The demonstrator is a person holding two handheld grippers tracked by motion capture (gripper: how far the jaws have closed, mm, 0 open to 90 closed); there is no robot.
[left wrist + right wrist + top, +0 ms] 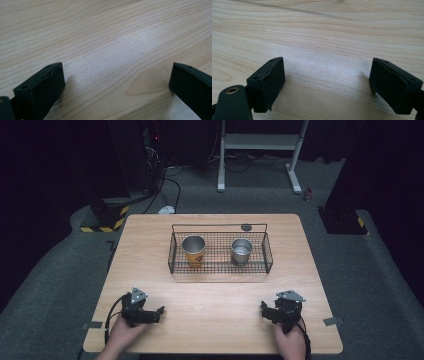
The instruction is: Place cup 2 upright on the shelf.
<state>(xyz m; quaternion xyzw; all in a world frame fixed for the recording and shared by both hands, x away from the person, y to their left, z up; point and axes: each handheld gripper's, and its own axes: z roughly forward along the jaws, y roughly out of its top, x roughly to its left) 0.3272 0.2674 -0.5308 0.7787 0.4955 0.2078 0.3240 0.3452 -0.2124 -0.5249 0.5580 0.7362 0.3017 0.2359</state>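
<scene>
- The left tool (159, 310) rests on the near edge of the desk (215, 315), jaws spread wide with nothing between them; the left gripper view has bare wood grain between the two black jaws.
- The right tool (263, 309) sits likewise at the near right, gaping and empty, held low by a hand (291, 342).
- Step in hand, as I judge it: the start, both tools parked well apart from the work, with no reach begun.
- Further off, mid-desk, stands a wire basket (220, 268).
- In its left half an orange paper cup (193, 251) stands upright; in its right half a steel cup (241, 251) stands upright, well apart from the first.
- Both cups look empty, though the view is too small to be sure.
- The next move likely calls for a forward reach over the basket's near wall, dropping open jaws around a cup's rim from above.
</scene>
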